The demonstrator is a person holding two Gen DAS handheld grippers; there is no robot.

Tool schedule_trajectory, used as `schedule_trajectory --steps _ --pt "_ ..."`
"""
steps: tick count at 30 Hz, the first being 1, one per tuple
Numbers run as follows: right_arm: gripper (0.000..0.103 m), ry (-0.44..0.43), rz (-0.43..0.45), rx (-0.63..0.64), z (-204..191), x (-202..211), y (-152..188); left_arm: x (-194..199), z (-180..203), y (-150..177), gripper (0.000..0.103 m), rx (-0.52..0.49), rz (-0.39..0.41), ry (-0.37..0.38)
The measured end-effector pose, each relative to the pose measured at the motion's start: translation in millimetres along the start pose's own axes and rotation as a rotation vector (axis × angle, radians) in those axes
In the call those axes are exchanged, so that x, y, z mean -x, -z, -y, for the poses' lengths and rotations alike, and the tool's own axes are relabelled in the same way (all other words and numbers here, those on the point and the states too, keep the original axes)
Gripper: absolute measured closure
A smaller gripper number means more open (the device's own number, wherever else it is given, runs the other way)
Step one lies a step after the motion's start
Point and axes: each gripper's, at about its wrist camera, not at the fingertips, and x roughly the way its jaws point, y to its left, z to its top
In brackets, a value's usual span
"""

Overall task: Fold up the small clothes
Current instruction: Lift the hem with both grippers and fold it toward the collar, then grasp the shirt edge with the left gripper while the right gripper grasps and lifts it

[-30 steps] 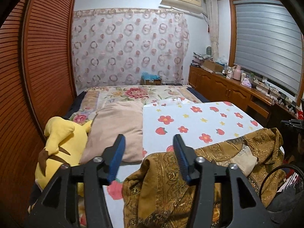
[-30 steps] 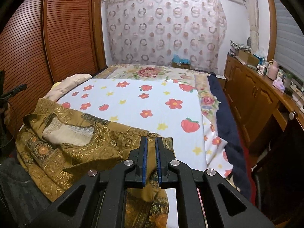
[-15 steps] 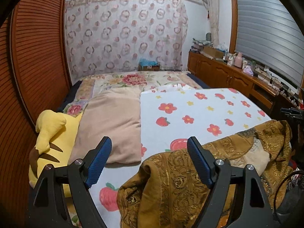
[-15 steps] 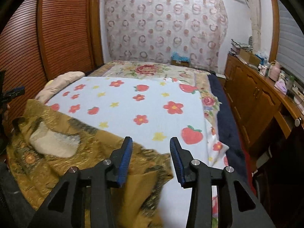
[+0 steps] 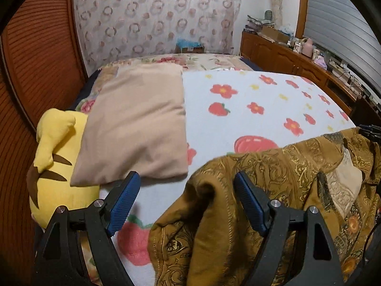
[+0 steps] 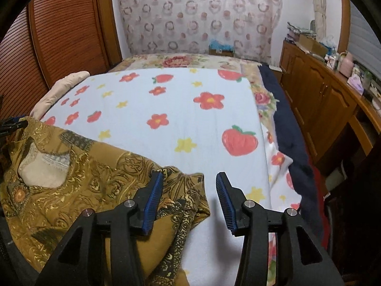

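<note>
A brown garment with gold patterning [image 5: 273,190] [image 6: 78,181] lies crumpled along the near edge of a bed covered by a white blanket with red flowers and strawberries [image 5: 262,109] [image 6: 178,109]. My left gripper [image 5: 185,197] stands open over the garment's left corner; the cloth bulges up between the blue pads without being pressed. My right gripper [image 6: 189,197] is open and its jaws are still opening, with the garment's right corner lying loose under and between them. The garment's pale inner lining [image 6: 42,169] shows near the collar.
A beige pillow [image 5: 138,128] and a yellow plush toy [image 5: 57,166] lie at the bed's left side by a slatted wooden wardrobe [image 5: 35,71]. A wooden sideboard with clutter [image 6: 333,88] runs along the right. A dark blue cover [image 6: 288,128] hangs off the bed's right edge.
The right gripper, shut a second ago on the garment's corner, has opened and let it drop. The left gripper widened and sank toward the bed. Both views tipped downward.
</note>
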Motion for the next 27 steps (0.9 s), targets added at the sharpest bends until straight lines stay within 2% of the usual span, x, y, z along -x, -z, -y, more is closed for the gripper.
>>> schedule_trajectory --steps 5,10,15,19,20,22,23,24,27 --pt "0.052 -0.010 -0.024 -0.001 0 -5 0 -3 -5 3 0.024 0.023 -0.012 0.023" --pt "0.052 -0.036 -0.048 0.002 1 -12 1 -3 -1 7 0.050 0.016 -0.025 0.074" --pt "0.052 -0.033 -0.035 -0.004 3 -13 4 -11 5 11 0.056 -0.012 -0.058 0.068" --pt "0.052 -0.037 -0.036 -0.002 3 -14 6 -10 7 11 0.067 -0.016 -0.057 0.085" --pt "0.055 -0.045 -0.035 0.001 2 -14 6 -9 7 11 0.070 -0.018 -0.057 0.088" --pt "0.077 -0.073 -0.030 0.005 -1 -12 8 -5 9 11 0.087 -0.020 -0.048 0.110" --pt "0.084 -0.089 -0.022 0.008 -4 -10 9 -3 11 11 0.090 -0.022 -0.042 0.113" --pt "0.089 -0.095 -0.007 0.008 -6 -6 10 4 14 10 0.091 -0.025 -0.021 0.114" --pt "0.091 -0.095 0.072 0.000 -11 17 10 29 19 5 0.093 -0.010 0.046 0.139"
